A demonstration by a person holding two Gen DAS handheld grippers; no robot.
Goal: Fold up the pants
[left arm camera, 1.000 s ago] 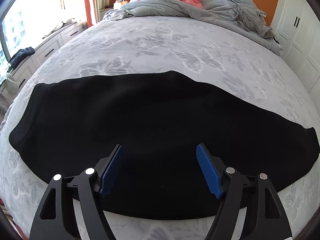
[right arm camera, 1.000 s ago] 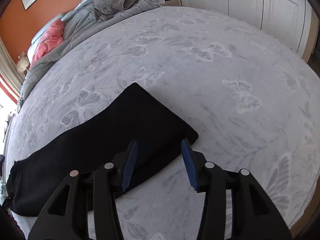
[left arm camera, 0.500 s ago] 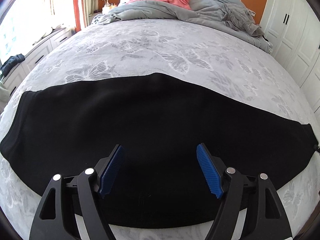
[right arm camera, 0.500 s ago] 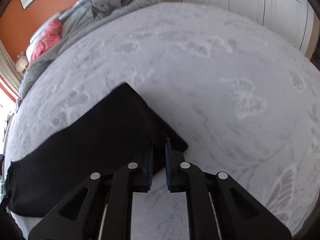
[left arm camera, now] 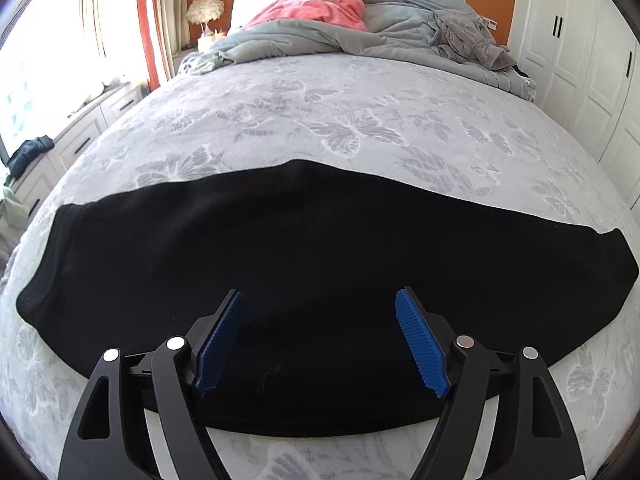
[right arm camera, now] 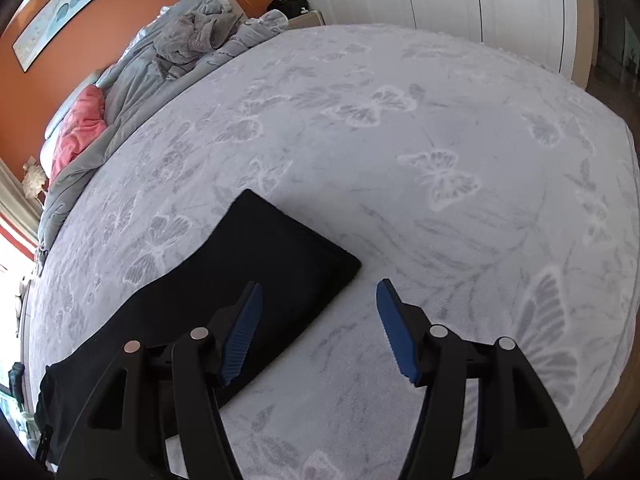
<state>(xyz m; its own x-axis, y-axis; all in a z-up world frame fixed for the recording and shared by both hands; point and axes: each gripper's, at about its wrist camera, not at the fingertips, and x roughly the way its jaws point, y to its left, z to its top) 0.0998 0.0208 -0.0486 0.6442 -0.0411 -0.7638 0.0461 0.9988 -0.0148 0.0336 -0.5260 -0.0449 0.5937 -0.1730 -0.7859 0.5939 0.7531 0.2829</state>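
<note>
The right gripper (right arm camera: 318, 330) is held open just near of the pants' (left arm camera: 312, 280) right end corner, nearer that end than the left gripper (left arm camera: 320, 344), also open over the middle. The pants lie flat left-to-right across the bed (left arm camera: 360, 120).

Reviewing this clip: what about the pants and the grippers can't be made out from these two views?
- Pants: left wrist view shows one flat black mass; layers, seams and folds are lost in the dark fabric.
- Waist end: right wrist view, partly behind the right gripper and cut by the frame edge.
- Left gripper: its height above the pants can't be judged.
</note>
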